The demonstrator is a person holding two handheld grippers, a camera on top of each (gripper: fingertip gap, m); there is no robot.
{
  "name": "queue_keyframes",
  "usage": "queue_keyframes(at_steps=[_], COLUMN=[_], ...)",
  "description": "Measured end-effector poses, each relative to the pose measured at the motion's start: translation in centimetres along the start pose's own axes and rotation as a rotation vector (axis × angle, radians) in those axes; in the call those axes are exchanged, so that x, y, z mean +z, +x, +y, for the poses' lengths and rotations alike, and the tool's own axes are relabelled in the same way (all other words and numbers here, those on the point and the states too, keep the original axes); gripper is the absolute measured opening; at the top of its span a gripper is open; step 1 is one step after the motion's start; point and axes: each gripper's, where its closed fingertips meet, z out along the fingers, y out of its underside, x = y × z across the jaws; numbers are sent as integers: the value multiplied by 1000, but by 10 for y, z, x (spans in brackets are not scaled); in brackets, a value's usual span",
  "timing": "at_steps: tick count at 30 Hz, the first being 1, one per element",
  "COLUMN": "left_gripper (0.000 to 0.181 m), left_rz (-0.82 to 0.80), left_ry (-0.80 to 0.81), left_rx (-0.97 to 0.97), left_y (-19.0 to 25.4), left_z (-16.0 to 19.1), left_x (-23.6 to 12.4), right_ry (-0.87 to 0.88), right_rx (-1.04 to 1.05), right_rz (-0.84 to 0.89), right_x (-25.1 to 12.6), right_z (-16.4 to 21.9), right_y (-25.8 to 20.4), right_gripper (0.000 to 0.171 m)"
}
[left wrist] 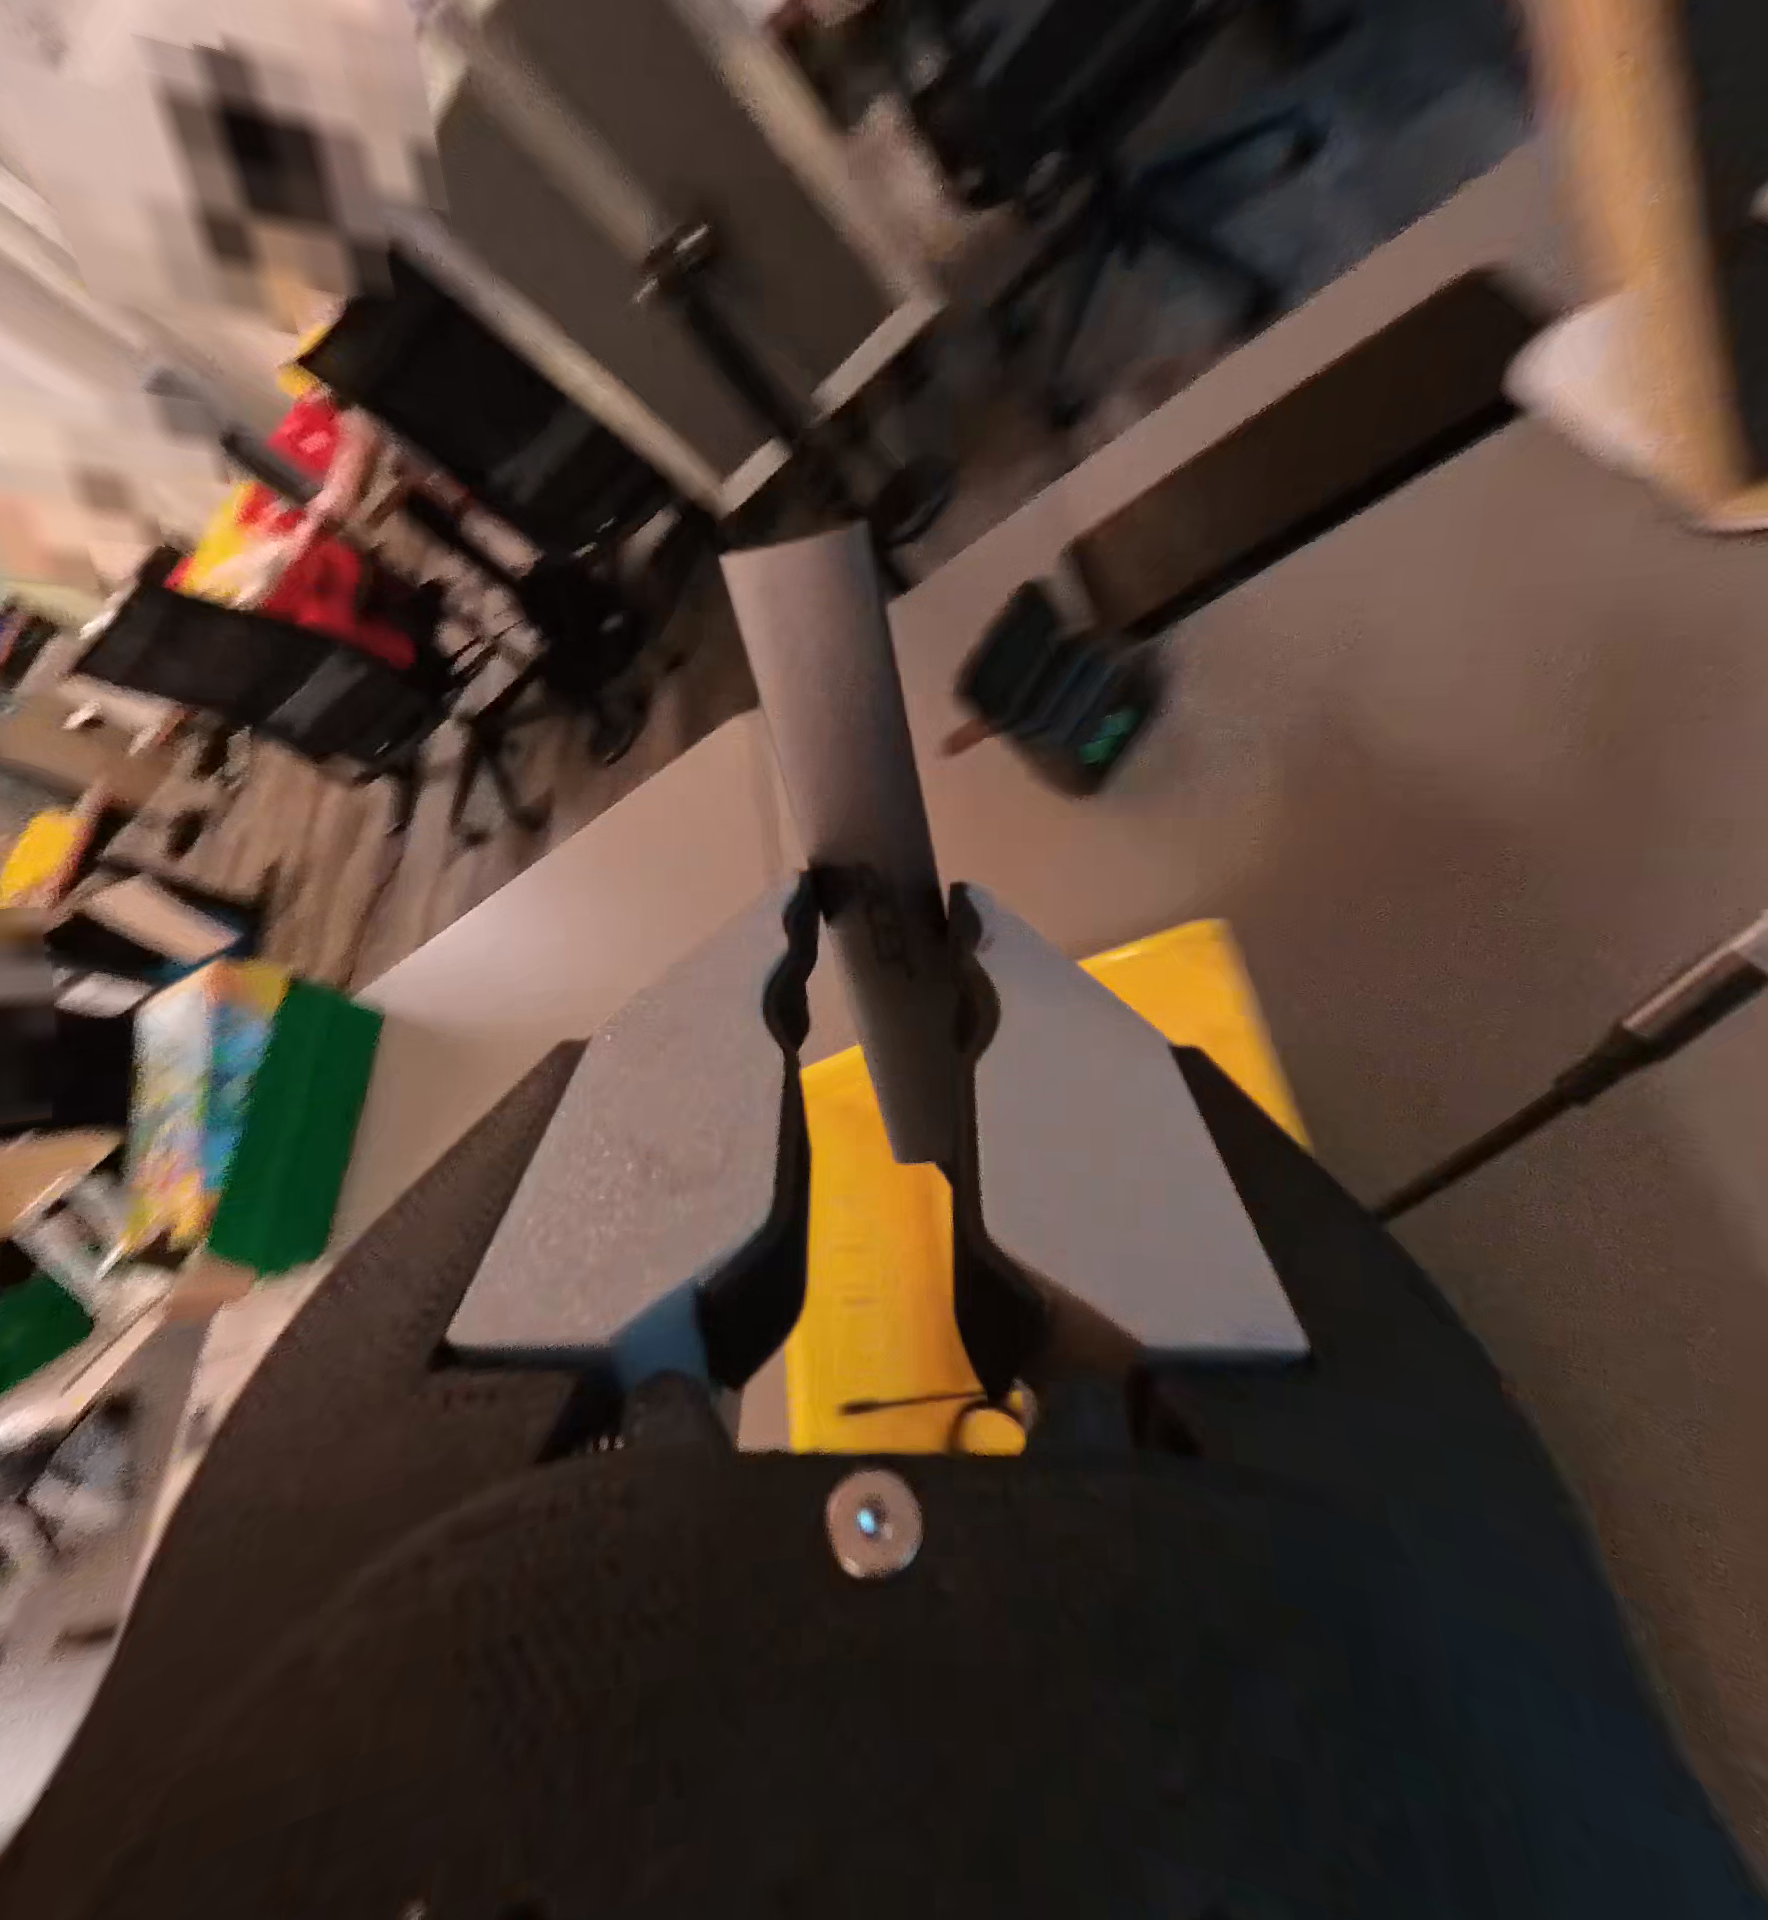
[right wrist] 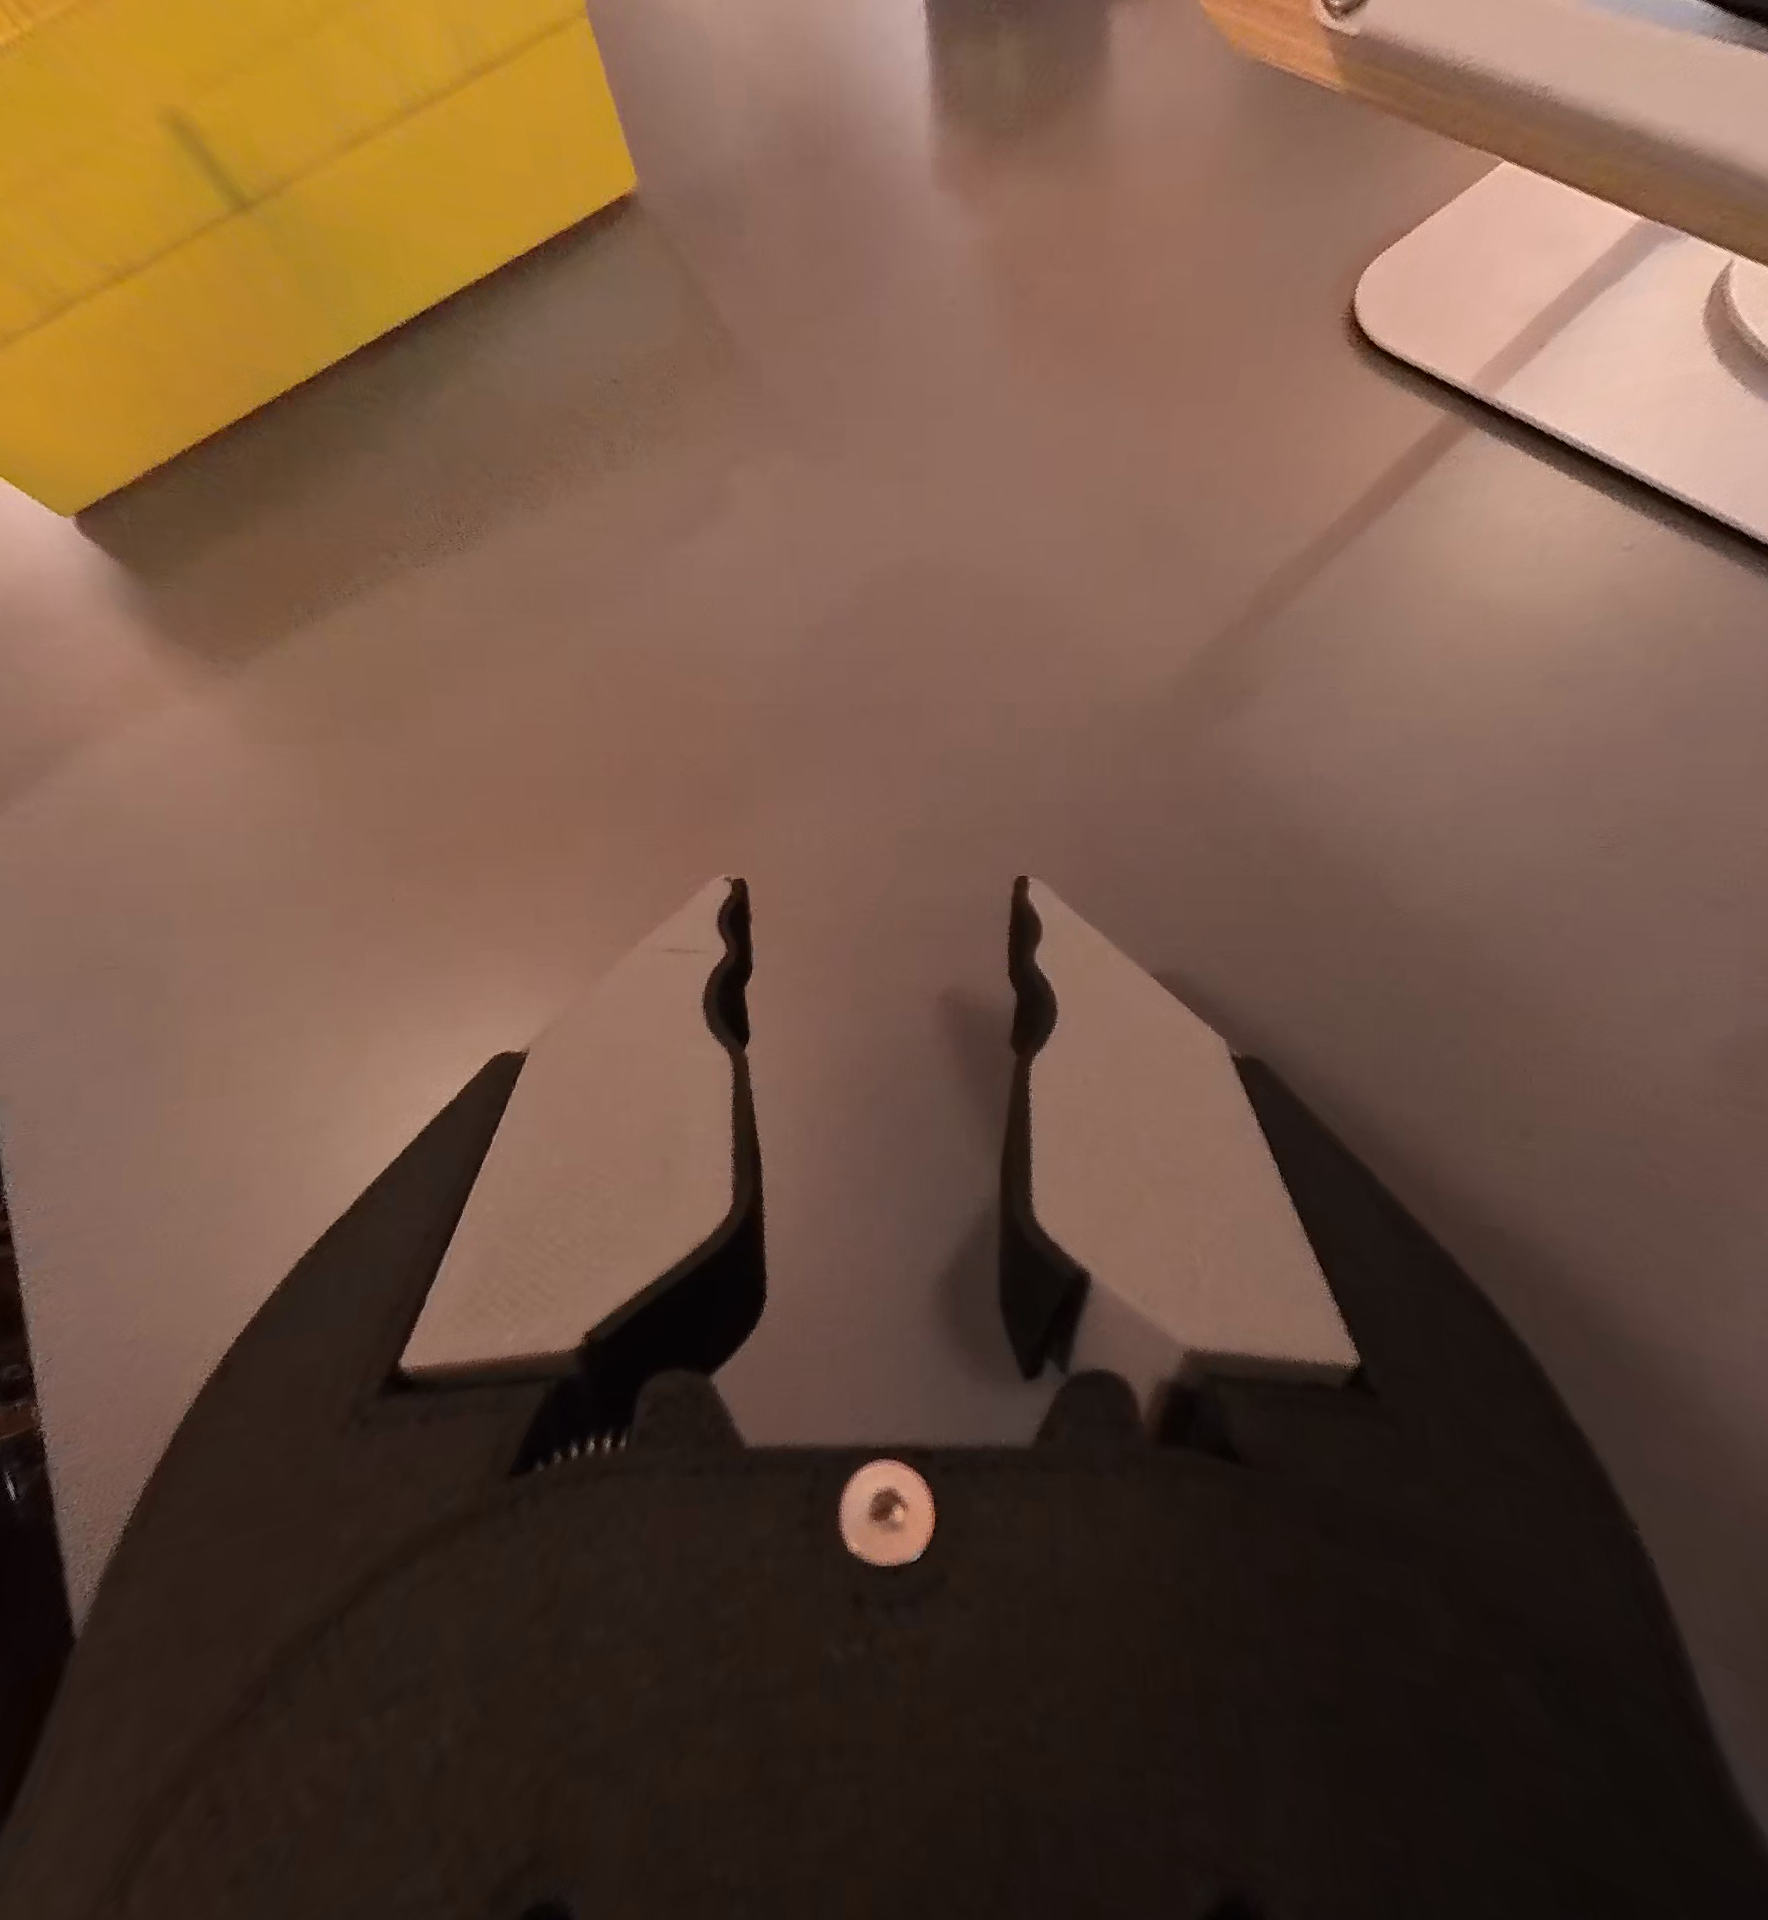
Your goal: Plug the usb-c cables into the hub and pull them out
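Observation:
In the left wrist view, my left gripper [left wrist: 885, 909] is shut on a long flat grey hub [left wrist: 828, 686]. The hub sticks out forward past the fingertips and is held above the table, tilted. A black usb-c cable [left wrist: 1545, 1112] with a metal plug end [left wrist: 1711, 971] lies free to the right of the gripper, apart from the hub. In the right wrist view, my right gripper [right wrist: 880, 894] is open and empty, over bare grey table [right wrist: 859, 623]. No cable or hub shows in that view.
A yellow box [left wrist: 859, 1247] lies under the left gripper and also shows in the right wrist view [right wrist: 215, 229] at far left. A black device with a green light [left wrist: 1056, 686] sits on the table. A monitor stand base [right wrist: 1586, 343] stands at far right. The tips of one gripper are about 45 cm away from the tips of the other.

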Motion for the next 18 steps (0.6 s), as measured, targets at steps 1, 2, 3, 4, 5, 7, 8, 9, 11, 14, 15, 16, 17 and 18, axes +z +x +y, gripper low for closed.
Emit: queue_keyframes(at_steps=[1, 2, 3, 4, 5, 7, 8, 9, 11, 14, 15, 16, 17, 18], left_gripper=[22, 22, 22, 22, 23, 23, 23, 23, 22, 20, 20, 20, 20, 20], left_rz=[74, 153, 238, 319, 397, 535, 598, 644, 701, 724, 722, 710, 692, 672], left_ry=[24, 42, 52, 47, 23, -32, -61, -94, -162, -194, -183, -149, -92, -35], left_rx=[20, 51, 87, 125, 172, 259, 295, 319, 343, 363, 372, 376, 384, 421], left_y=[26, 56, 88, 120, 154, 218, 249, 276, 319, 357, 364, 369, 370, 371], left_z=[-13, -21, -26, -26, -19, 3, 18, 34, 65, 97, 101, 100, 92, 85], left_x=[-11, -22, -31, -39, -45, -49, -48, -44, -30, -9, -4, 0, 1, -1], right_ry=[1, 3, 5, 6, 6, 7, 4, -1, -10, -25, -30, -32, -26, -7], right_rx=[4, 11, 18, 25, 32, 43, 52, 64, 89, 109, 109, 105, 99, 94], right_rz=[4, 8, 14, 20, 27, 46, 52, 56, 54, 47, 44, 30, -6, -72], right_x=[0, 1, 1, 1, 0, 0, 1, 1, 3, 6, 7, 8, 9, 9], right_z=[0, 0, 1, 1, 2, 4, 6, 8, 11, 16, 16, 16, 15, 10], right_y=[2, 4, 6, 9, 12, 19, 22, 25, 29, 31, 31, 28, 22, 10], right_gripper=[48, 48, 48, 47, 46, 42, 41, 41, 41, 42, 42, 44, 47, 50])
